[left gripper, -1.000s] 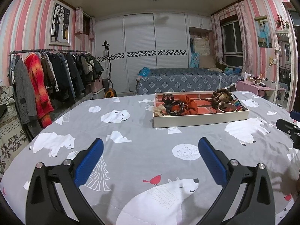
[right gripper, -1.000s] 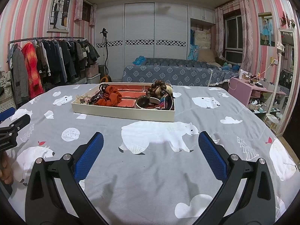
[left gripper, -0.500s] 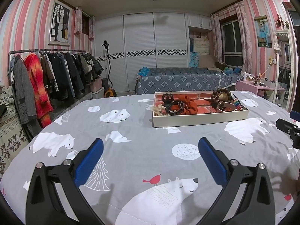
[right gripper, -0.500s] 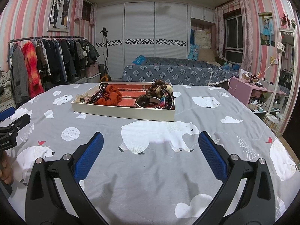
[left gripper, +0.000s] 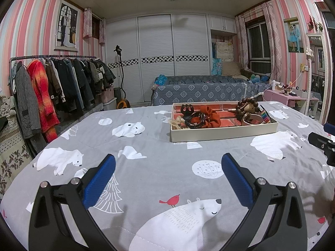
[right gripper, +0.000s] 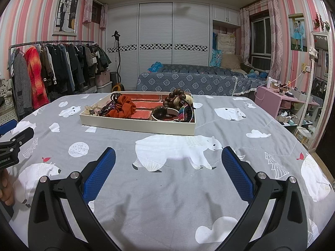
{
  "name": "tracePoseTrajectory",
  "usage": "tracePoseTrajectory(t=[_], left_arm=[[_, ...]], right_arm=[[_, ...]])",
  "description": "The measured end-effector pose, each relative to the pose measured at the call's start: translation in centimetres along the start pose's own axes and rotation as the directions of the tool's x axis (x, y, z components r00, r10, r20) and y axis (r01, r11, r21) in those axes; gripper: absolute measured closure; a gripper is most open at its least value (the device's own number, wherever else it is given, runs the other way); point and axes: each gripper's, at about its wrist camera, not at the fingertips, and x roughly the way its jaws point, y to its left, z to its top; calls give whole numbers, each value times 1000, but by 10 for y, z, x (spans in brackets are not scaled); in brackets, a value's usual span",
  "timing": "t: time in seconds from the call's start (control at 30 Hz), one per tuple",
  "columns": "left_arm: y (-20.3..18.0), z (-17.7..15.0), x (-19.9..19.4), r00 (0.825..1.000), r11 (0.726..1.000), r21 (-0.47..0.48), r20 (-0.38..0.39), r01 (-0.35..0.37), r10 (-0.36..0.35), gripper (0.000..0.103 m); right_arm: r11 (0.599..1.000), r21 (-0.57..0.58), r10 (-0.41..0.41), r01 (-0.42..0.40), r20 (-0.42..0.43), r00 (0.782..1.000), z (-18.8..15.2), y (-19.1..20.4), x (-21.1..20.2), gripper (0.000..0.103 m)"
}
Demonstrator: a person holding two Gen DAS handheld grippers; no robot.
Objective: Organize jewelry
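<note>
Overall setting: bedspread, grey with polar bears, spread across the whole foreground.
Left gripper: jaws wide apart, nothing between the blue pads, poised over the bedspread, well short of the tray.
Right gripper: likewise spread wide and empty, hovering above a printed bear, tray ahead and slightly left.
Tray: shallow, cream-walled, red-lined, resting flat on the bedspread between the two views' centres.
Left end of tray: rust-orange scrunchie, dark claw clip, black braided bands, pale lacy piece hanging over the wall.
Right end of tray: dark wooden bead bracelet piled highest, rainbow woven band against the far right wall.
Hand: partly seen at the left edge of the right wrist view, gripping the other tool's handle.
Background: clothes rack along the striped wall.
</note>
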Motion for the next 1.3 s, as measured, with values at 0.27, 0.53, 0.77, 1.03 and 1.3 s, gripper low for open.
tracePoseTrajectory(t=[0.27, 0.53, 0.77, 1.03, 1.3], left_arm=[[1, 0, 1, 1000, 1000, 5, -1, -1, 1, 4], [1, 0, 1, 1000, 1000, 4, -4, -2, 2, 4], [1, 0, 1, 1000, 1000, 4, -2, -1, 1, 4], [1, 1, 2, 1000, 1000, 1, -3, -1, 1, 4], [1, 0, 3, 1000, 1000, -7, -8, -3, 3, 4]], right_arm=[[1000, 0, 0, 0, -1, 1000, -1, 0, 0, 5], [1000, 0, 0, 0, -2, 1000, -1, -1, 0, 5], [1000, -2, -1, 1, -3, 1000, -2, 1, 0, 5], [1000, -4, -1, 1, -2, 1000, -2, 0, 0, 5], [1000, -7, -2, 2, -2, 1000, -2, 0, -1, 5]])
